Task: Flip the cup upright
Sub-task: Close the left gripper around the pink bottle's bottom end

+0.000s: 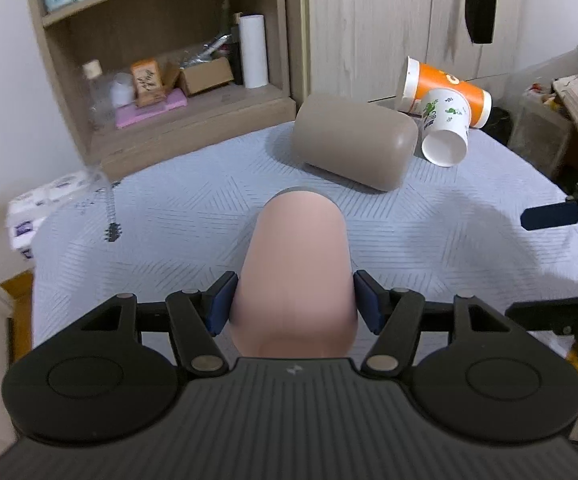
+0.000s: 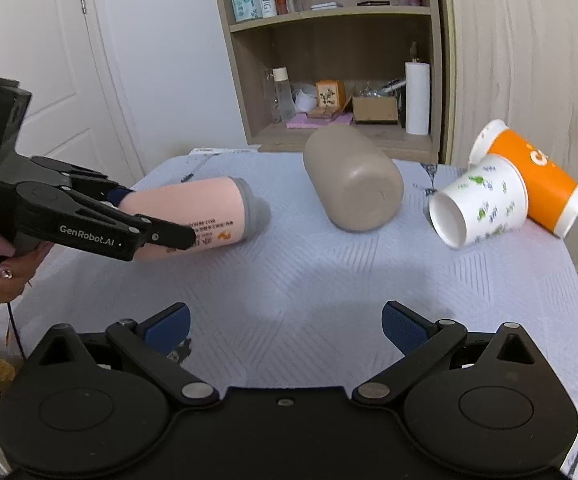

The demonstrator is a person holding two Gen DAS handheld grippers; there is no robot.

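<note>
My left gripper [image 1: 295, 300] is shut on a pink cup [image 1: 295, 272] with a grey end, held on its side just above the pale blue table cover [image 1: 169, 220]. The right wrist view shows the same pink cup [image 2: 193, 212] in the left gripper [image 2: 149, 220]. A taupe cup [image 1: 353, 144] lies on its side mid-table, also in the right wrist view [image 2: 353, 184]. A white printed paper cup [image 2: 477, 200] and an orange paper cup [image 2: 541, 184] lie tipped at the far right. My right gripper [image 2: 287, 330] is open and empty over the near table.
A wooden shelf unit [image 2: 329, 80] with bottles, boxes and a paper roll stands behind the table. A wardrobe [image 2: 521, 60] is at the right, a white door [image 2: 49, 60] at the left. Tissue packs [image 1: 45, 208] sit beside the table's left edge.
</note>
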